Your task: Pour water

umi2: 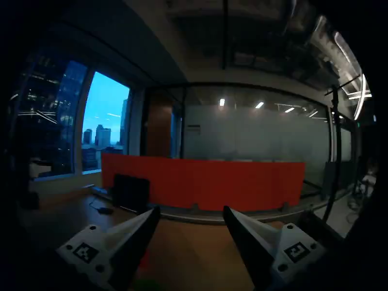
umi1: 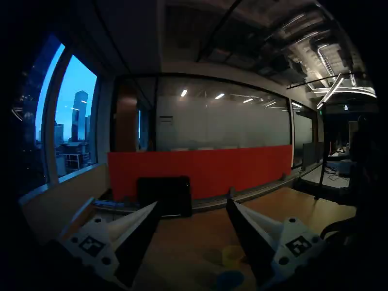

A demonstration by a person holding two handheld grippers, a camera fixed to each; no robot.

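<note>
Wooden desktop [umi1: 194, 237] ahead. Jaws of left gripper [umi1: 192, 201] and right gripper [umi2: 190, 208] wide apart, empty. Possible vessels: yellow shape [umi1: 233, 254] and blue shape [umi1: 229, 280], lower centre of left gripper view, too dim to identify. Presume light, tippable, slippery when wet; grasp mid-body, squarely.

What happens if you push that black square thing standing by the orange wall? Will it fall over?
The black thing stands upright and is wider than tall, so a low push would probably slide it along the smooth wooden desk rather than tip it. The orange panel looks close behind, so it likely couldn't fall backward.
</note>
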